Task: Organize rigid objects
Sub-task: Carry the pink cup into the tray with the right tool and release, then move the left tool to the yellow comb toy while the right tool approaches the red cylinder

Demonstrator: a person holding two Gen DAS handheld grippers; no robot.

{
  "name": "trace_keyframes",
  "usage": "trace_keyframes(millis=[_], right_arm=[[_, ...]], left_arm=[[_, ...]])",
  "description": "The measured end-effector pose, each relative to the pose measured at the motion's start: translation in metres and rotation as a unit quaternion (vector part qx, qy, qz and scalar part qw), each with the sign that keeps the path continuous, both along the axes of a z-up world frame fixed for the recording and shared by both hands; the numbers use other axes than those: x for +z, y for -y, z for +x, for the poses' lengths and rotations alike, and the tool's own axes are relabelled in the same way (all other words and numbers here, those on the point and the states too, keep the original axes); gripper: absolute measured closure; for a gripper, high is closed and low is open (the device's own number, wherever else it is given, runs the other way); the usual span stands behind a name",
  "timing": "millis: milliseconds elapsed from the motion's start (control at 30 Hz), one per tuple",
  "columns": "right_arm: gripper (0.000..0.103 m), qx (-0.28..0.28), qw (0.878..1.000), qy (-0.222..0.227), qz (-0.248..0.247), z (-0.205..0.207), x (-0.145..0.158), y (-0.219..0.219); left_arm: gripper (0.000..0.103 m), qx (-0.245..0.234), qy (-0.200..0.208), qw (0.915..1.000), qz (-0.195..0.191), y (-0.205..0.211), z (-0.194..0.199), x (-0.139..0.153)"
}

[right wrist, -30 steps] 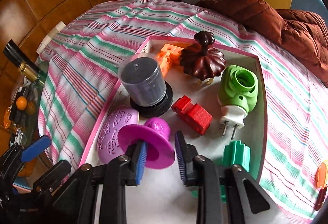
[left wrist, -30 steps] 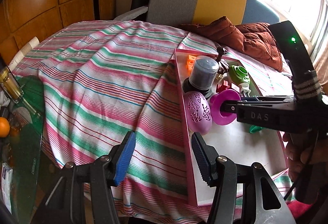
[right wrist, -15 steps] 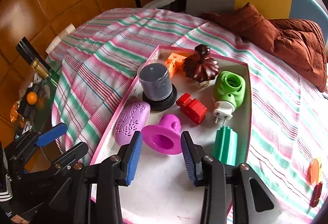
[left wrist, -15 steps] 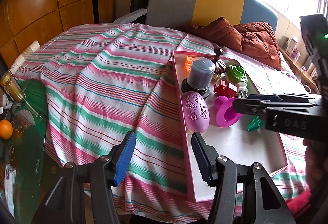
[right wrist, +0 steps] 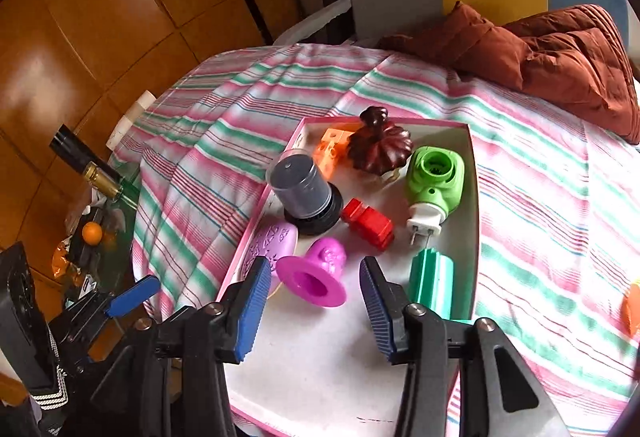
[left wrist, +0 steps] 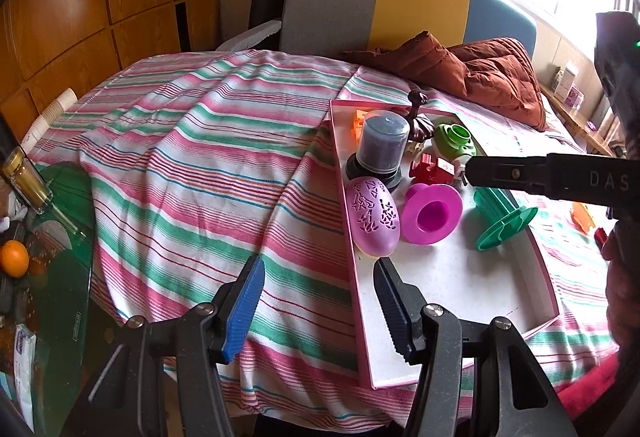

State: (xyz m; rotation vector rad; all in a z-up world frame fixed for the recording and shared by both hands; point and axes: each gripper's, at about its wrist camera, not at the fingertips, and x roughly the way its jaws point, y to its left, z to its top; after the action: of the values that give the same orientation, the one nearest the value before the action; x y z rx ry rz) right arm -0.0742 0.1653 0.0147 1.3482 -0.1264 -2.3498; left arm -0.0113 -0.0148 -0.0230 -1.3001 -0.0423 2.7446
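Note:
A pink-rimmed white tray [right wrist: 340, 365] [left wrist: 460, 289] lies on the striped cloth. In it lie a magenta bell-shaped toy [right wrist: 316, 275] [left wrist: 430, 213], a purple egg case [left wrist: 372, 215] [right wrist: 272, 241], a grey jar [right wrist: 302, 191], a red block [right wrist: 368, 223], a green plug [right wrist: 434, 177], a teal spool [right wrist: 430, 281], an orange block [right wrist: 332, 149] and a brown pumpkin [right wrist: 378, 145]. My right gripper [right wrist: 312, 311] is open and empty, above the tray just behind the magenta toy. My left gripper [left wrist: 320, 309] is open and empty, over the tray's left rim.
A brown jacket [right wrist: 560, 57] lies at the table's far side, with a grey-yellow chair [left wrist: 376, 9] behind. A glass side table [left wrist: 52, 237] at the left holds a bottle [left wrist: 24, 177] and an orange [left wrist: 14, 259]. Small orange and red pieces [left wrist: 584, 217] lie right of the tray.
My right gripper let go of the magenta toy, opened and drew back and up from it. The toy now lies on its side in the tray. The left gripper stayed open.

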Motion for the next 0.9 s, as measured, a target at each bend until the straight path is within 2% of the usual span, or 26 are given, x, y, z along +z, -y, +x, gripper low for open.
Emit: trace_keyframes(millis=[133,367,667,900], right_arm=[[0.057,-0.005,1.000,-0.011,0.023,0.004,0.003,-0.005],[0.057,-0.043,0.998,-0.016,0.039,0.009,0.001,-0.044],[0.057,-0.110,0.992,-0.020,0.060,0.013,0.002,-0.112],[0.057,-0.181,0.980,-0.020,0.078,0.017,0.005,-0.179]], left_arm=[[0.046,0.000,0.000,1.0000,0.000,-0.001,-0.001,0.000],[0.046,-0.008,-0.006,0.9999,-0.006,-0.006,0.000,0.003],[0.046,-0.031,-0.016,0.9992,-0.017,-0.025,0.004,0.011],[0.045,-0.050,-0.025,0.9981,-0.024,-0.044,0.003,0.020]])
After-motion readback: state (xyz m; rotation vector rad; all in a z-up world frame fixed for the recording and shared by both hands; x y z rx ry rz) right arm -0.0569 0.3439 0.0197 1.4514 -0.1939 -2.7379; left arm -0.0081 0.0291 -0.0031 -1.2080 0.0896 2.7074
